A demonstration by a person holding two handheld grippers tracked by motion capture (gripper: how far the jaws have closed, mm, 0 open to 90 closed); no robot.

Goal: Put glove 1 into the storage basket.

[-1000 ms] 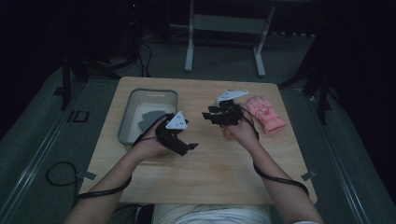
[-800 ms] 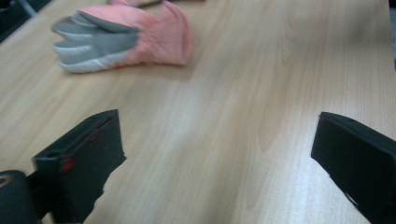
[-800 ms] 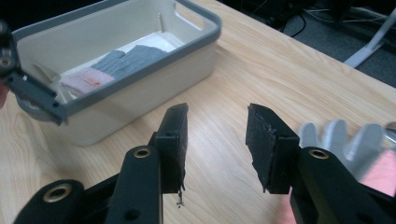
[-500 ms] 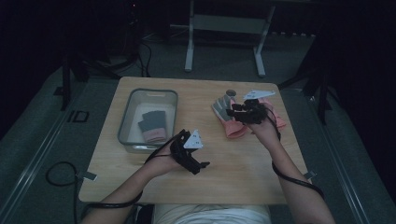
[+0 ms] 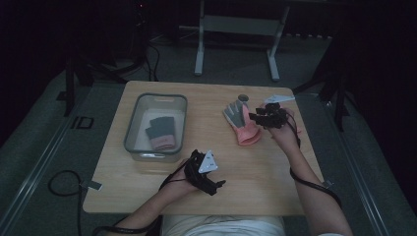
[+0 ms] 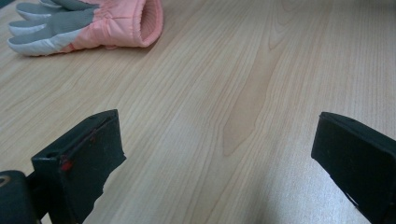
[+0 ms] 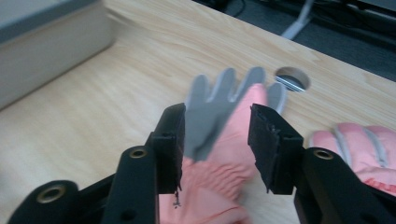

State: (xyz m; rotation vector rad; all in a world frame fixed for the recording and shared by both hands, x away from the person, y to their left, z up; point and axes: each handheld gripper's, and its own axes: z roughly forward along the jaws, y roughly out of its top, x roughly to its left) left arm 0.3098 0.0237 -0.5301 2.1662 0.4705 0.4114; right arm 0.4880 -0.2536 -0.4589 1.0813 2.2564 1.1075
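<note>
A pink glove with a grey palm (image 5: 240, 125) sits right of the table's centre, and my right gripper (image 5: 256, 118) is shut on it. In the right gripper view the black jaws (image 7: 217, 128) clamp this glove (image 7: 219, 163) from both sides, its grey fingers pointing away. A second pink glove (image 7: 357, 144) lies just to its right. Another grey and pink glove (image 5: 161, 132) lies inside the clear tray (image 5: 131, 129) at the left. My left gripper (image 5: 216, 184) is open and holds nothing, low over the table near the front edge. In its own view the jaws (image 6: 215, 163) stand wide apart, the pink glove (image 6: 93, 23) far ahead.
A round cable hole (image 5: 242, 97) is set in the wooden table (image 5: 255, 182) just beyond the held glove; it is also in the right gripper view (image 7: 292, 78). The tray's wall (image 7: 51, 46) stands off to the left there. Metal stand legs (image 5: 236, 44) rise behind the table.
My left gripper has pulled back from the tray toward the front edge, leaving a glove in the tray. My right gripper has brought the pink glove leftward toward the centre.
</note>
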